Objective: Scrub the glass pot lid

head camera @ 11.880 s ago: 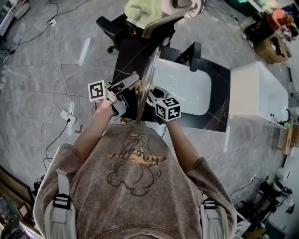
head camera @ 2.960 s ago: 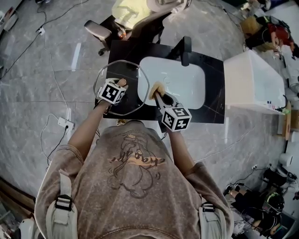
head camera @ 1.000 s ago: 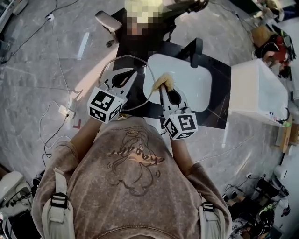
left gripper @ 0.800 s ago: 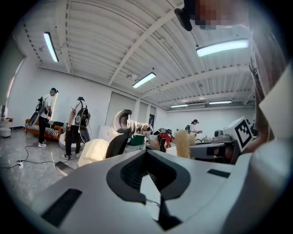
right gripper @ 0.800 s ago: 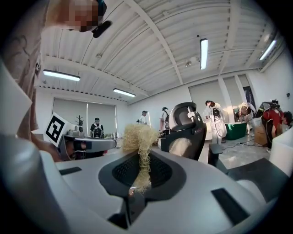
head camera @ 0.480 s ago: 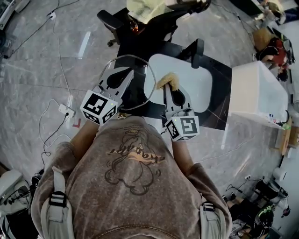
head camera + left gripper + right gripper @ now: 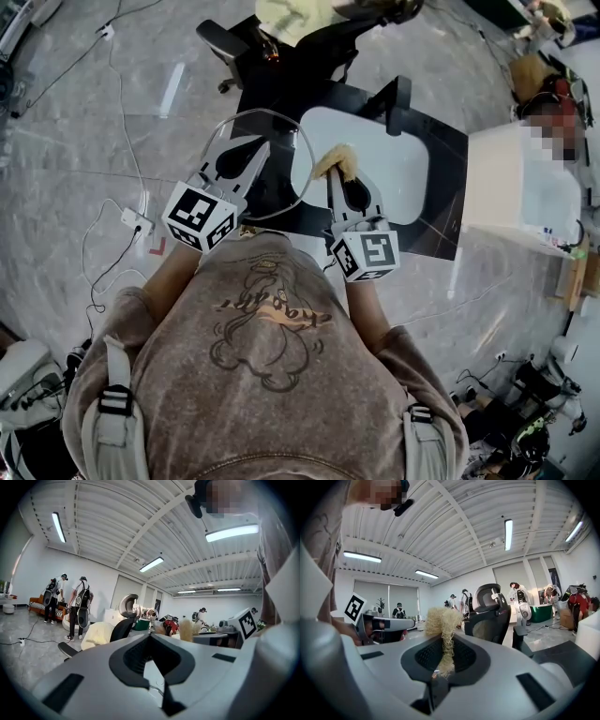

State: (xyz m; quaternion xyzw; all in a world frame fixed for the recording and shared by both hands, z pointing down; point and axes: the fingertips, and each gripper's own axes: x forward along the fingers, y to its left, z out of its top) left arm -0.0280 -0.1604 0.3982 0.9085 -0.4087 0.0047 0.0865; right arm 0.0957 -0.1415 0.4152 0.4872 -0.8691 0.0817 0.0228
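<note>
Honestly, my main worry is the glass pot lid [image 7: 281, 183] twisting out of the grip. My left tool [image 7: 262, 145] is clamped fully shut on it somewhere near its middle, and I can't make out what exactly it bites. A hard sideways push could lever the glass loose and drop it onto the counter [image 7: 441, 225] or the floor.

The lid hangs in the air over the counter's left part, with its right rim overlapping the edge of the sink [image 7: 394, 178] from my head camera. It's round, so no real long axis. Its face looks mostly up at me, a bit tilted.

My right tool [image 7: 330, 176] is closed on the straw-coloured scrubber [image 7: 337, 161], just beside the lid's right rim. It pinches only a thin strand, so that could tug free too.
</note>
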